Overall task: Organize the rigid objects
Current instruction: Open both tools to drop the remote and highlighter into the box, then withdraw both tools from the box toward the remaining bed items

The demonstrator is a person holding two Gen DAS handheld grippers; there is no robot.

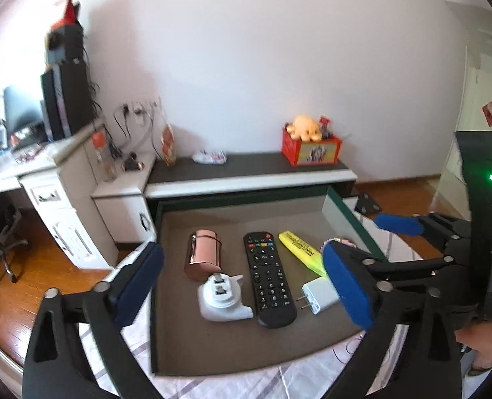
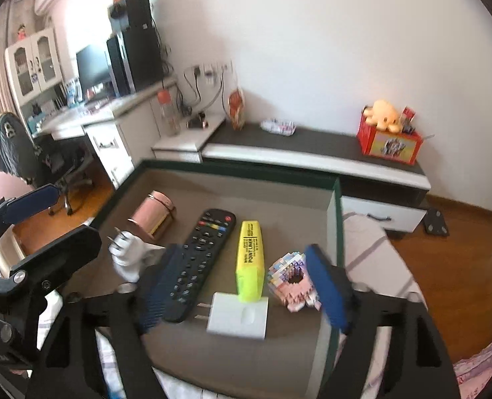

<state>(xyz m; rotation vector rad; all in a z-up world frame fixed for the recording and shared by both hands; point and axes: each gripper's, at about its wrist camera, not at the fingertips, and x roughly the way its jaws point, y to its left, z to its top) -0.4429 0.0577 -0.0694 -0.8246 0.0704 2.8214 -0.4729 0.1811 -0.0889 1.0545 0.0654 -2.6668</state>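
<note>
A shallow dark-rimmed tray (image 1: 192, 359) (image 2: 332, 219) lies on a striped cloth. It holds a rose-gold canister (image 1: 203, 258) (image 2: 153, 214), a white plug adapter (image 1: 222, 297) (image 2: 128, 254), a black remote (image 1: 268, 277) (image 2: 201, 259), a yellow highlighter (image 1: 301, 254) (image 2: 249, 259), a white charger (image 1: 319, 294) (image 2: 237, 316) and a small pink block figure (image 2: 294, 281). My left gripper (image 1: 242, 289) is open above the tray's front, empty. My right gripper (image 2: 242, 287) is open above the remote, highlighter and charger, empty; it also shows in the left wrist view (image 1: 399, 224).
A low dark-topped cabinet (image 1: 252, 171) (image 2: 312, 148) stands behind the tray with a red box and plush toy (image 1: 309, 144) (image 2: 390, 133). A white desk (image 1: 30, 166), computer tower and office chair (image 2: 16, 153) stand at the left. Wooden floor lies around.
</note>
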